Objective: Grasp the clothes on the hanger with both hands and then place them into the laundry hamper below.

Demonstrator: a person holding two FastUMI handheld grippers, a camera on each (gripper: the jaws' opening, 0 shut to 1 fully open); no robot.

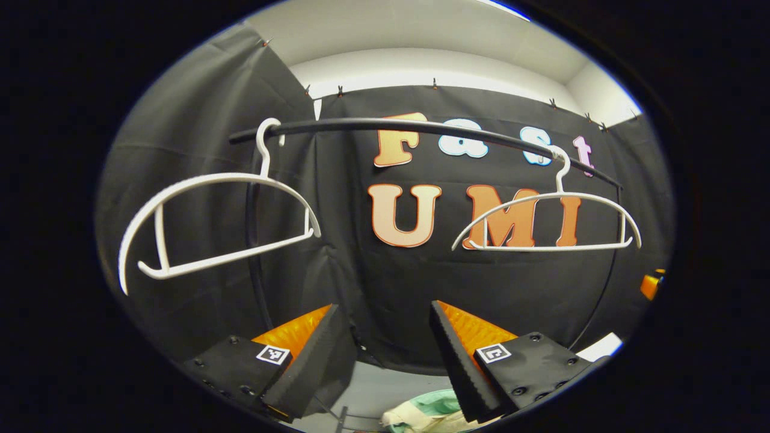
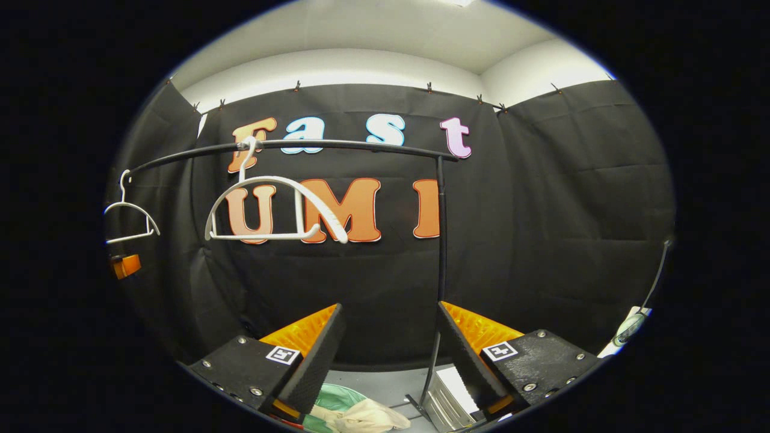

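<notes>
1. We see even, moderate light from above; the pale ceiling (image 1: 421, 36) is the brightest area in both views.
2. The black cloth wall (image 2: 571, 198) soaks up light and reads dim, with only soft folds showing.
3. Fisheye distortion bows the rail (image 1: 421, 127) and stretches the left hanger (image 1: 210, 222) near the edge.
4. Focus is sharp mid-frame; the crumpled clothes (image 2: 349, 415) at the bottom rim look slightly soft.
5. We find no harsh glare or hard shadows.

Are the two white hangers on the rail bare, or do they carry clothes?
Bare. Both hangers hang on the rail with nothing on them; crumpled clothes lie low down, below the open grippers.
</notes>
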